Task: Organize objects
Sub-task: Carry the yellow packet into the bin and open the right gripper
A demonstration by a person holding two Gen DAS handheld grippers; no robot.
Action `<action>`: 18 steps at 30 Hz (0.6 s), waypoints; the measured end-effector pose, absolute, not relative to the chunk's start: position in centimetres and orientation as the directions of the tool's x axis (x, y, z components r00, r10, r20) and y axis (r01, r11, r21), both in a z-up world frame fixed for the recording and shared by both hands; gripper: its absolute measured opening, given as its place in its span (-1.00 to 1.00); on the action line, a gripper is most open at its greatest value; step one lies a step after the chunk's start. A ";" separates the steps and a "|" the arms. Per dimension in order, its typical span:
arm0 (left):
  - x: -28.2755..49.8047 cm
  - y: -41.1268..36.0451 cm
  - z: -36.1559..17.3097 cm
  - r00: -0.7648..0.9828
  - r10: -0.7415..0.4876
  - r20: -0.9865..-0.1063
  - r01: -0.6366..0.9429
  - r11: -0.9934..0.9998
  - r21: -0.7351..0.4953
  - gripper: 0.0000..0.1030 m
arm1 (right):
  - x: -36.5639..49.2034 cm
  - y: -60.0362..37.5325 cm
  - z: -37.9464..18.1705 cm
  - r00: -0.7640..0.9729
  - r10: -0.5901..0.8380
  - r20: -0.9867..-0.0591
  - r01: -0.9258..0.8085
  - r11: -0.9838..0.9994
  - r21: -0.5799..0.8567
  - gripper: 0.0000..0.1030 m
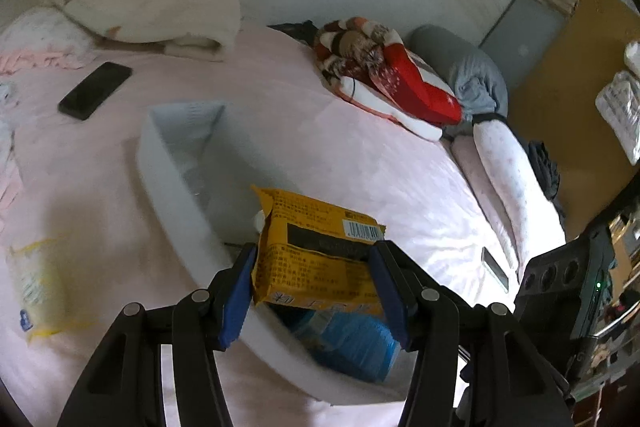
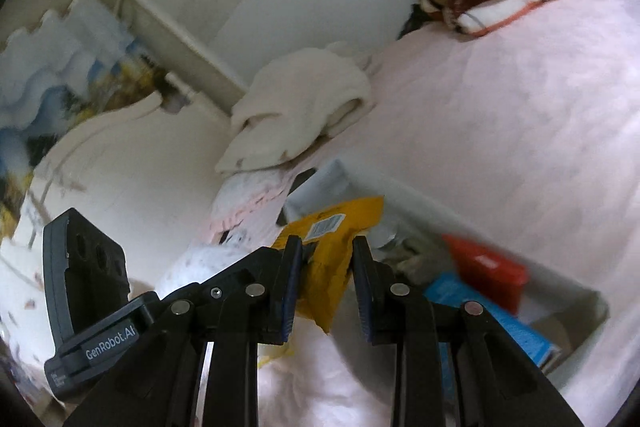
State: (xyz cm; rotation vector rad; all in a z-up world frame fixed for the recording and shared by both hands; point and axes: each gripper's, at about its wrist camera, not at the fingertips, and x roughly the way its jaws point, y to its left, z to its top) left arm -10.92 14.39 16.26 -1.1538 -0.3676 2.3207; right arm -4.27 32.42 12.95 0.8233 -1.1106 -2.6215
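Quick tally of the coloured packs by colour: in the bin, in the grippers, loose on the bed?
Orange-yellow: 1, the packet in the left gripper, above the white bin
Blue: 1, the blue pack in the bin
Red: 1, the red pack in the bin
Pale yellow: 1, the pale bag loose on the bed
Total: 4
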 end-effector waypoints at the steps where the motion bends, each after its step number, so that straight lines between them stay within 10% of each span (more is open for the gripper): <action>1: -11.1 14.9 16.3 -0.499 0.556 -0.665 -0.334 -0.831 -0.445 0.04 | -4.0 33.1 12.8 -0.831 -0.360 -0.424 -0.057 -0.702 0.710 -0.46; 18: -12.5 11.8 16.2 -0.508 0.504 -0.698 -0.298 -0.864 -0.407 0.07 | -4.3 32.7 14.3 -0.822 -0.225 -0.523 -0.131 -0.819 0.559 -0.29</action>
